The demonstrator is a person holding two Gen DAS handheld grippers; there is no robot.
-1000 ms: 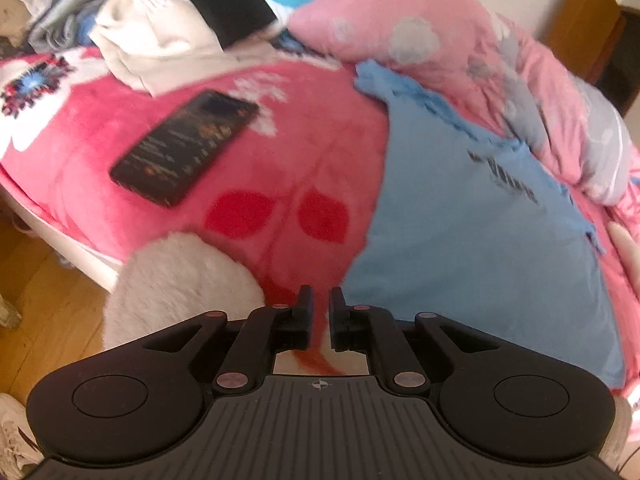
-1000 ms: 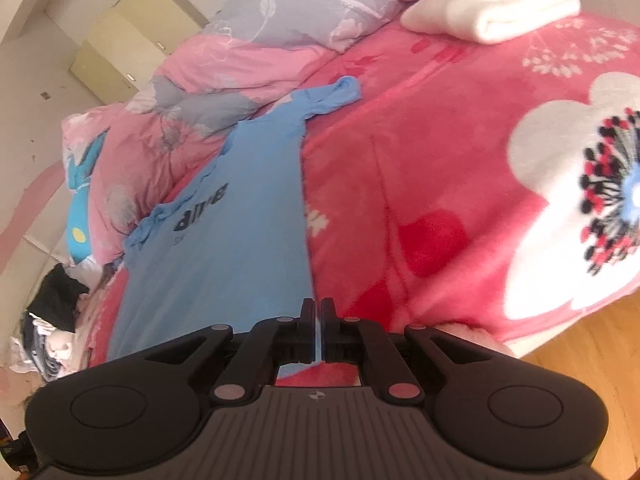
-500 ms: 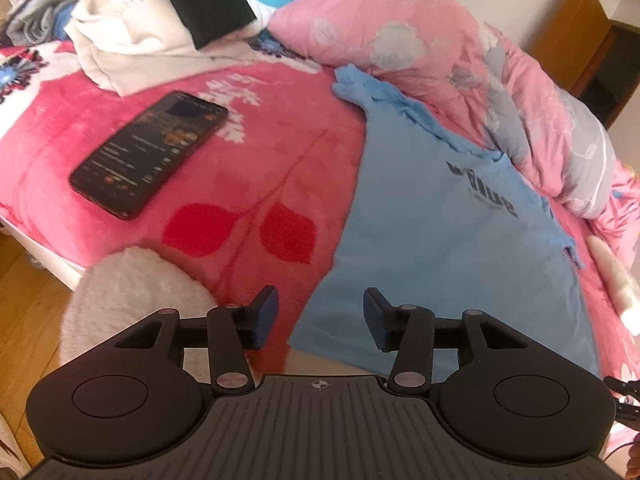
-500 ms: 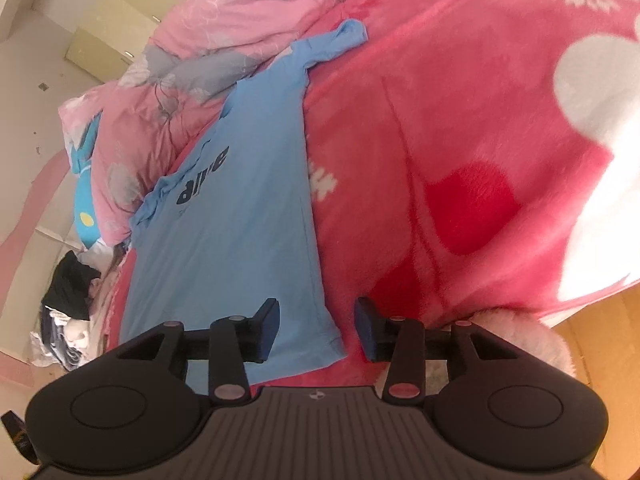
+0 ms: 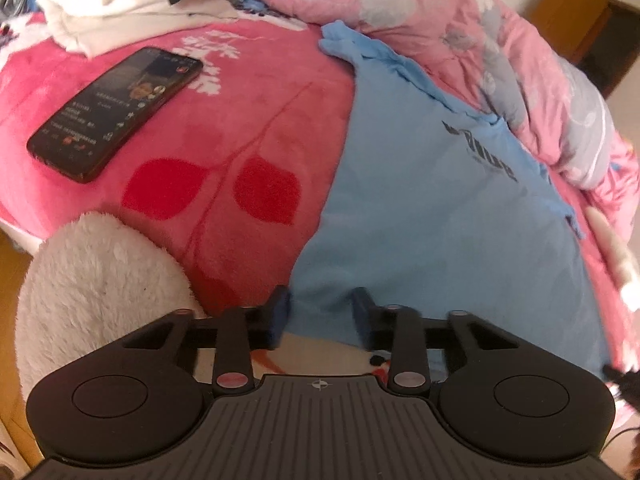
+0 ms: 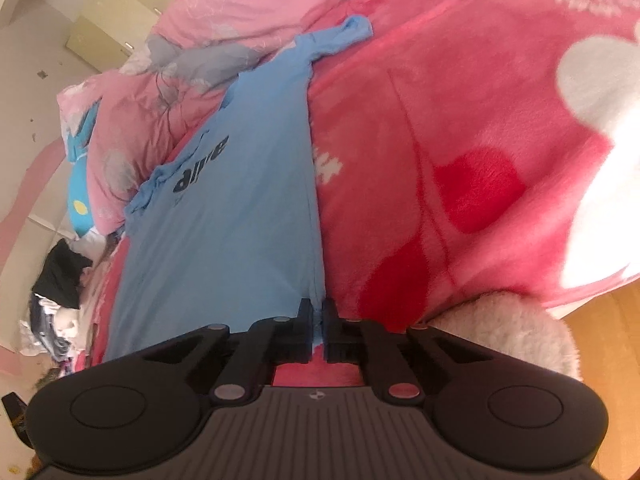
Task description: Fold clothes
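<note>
Pink bedspread (image 5: 248, 92), blue shirt (image 6: 248, 220) hem pinched, print partly hidden

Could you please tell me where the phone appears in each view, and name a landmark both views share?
Left wrist view: the phone lies at upper left on the red blanket, left of the blue shirt.
Right wrist view: the phone is not in it.
Shared landmark: the dark lettering on the blue shirt, at right in the left wrist view and left of centre in the right wrist view.
</note>
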